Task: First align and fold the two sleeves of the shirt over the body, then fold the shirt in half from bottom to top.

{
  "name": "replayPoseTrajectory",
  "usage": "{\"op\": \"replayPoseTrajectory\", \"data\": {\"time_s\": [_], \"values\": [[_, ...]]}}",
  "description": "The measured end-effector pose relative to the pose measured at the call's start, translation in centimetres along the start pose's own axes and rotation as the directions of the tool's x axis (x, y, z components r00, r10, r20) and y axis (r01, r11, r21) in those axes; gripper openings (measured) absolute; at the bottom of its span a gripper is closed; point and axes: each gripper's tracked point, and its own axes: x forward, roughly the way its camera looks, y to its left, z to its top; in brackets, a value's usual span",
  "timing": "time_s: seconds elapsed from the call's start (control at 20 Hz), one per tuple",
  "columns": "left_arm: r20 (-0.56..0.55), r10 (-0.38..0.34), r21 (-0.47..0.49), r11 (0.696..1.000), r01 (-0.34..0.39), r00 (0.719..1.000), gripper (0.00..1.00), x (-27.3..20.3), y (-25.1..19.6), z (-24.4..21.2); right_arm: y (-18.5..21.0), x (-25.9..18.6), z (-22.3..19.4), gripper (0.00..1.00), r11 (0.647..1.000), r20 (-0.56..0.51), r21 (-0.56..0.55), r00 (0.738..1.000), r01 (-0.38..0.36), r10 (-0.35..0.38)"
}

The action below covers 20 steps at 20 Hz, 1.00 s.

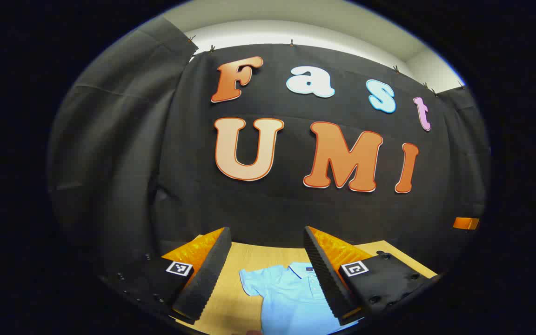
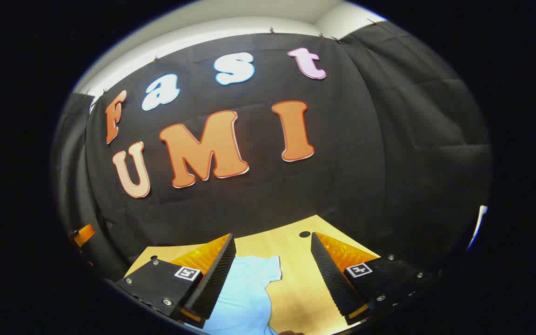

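Lying flat, shirt [image 1: 291, 298] on table [image 2: 291, 242]

— What do the cameras show of the rig itself?

— The left hand-held gripper [image 1: 267, 272]: two wedge-shaped fingers with ribbed inner faces, each on a flat black mount plate studded with small screws and bearing a square black-and-white marker tag.

— And the other?

— The right hand-held gripper [image 2: 272, 274] is built alike: ribbed wedge fingers, silver screw heads on black plates, one square marker per side.
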Motion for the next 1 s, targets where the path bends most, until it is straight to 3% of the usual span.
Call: {"op": "replayPoseTrajectory", "data": {"time_s": [0.1, 0.3, 0.75, 1.0], "values": [[-0.004, 0.006, -0.02, 1.0, -0.006, 1.0, 1.0, 0.7, 2.3, 0.5, 2.9, -0.1, 0.2, 1.0, 0.999, -0.003, -0.025, 1.0, -0.022, 0.022], [0.002, 0.03, -0.031, 0.999, -0.03, 1.0, 1.0, 3.0, 4.0, 1.4, 3.9, 1.4, 0.6, 0.98, 0.998, -0.008, -0.056, 1.0, -0.014, 0.014], [0.006, 0.077, 0.003, 0.997, -0.077, 0.997, 1.0, 7.0, 0.3, 2.1, 2.2, 8.9, -2.2, 0.98, 0.995, -0.115, -0.065, 0.991, -0.079, 0.071], [-0.037, 0.112, -0.002, 0.994, -0.112, 0.993, 1.0, 7.8, -1.4, -0.9, -0.5, 12.6, -4.3, 0.98, 0.994, -0.207, -0.096, 0.978, -0.05, 0.029]]}}
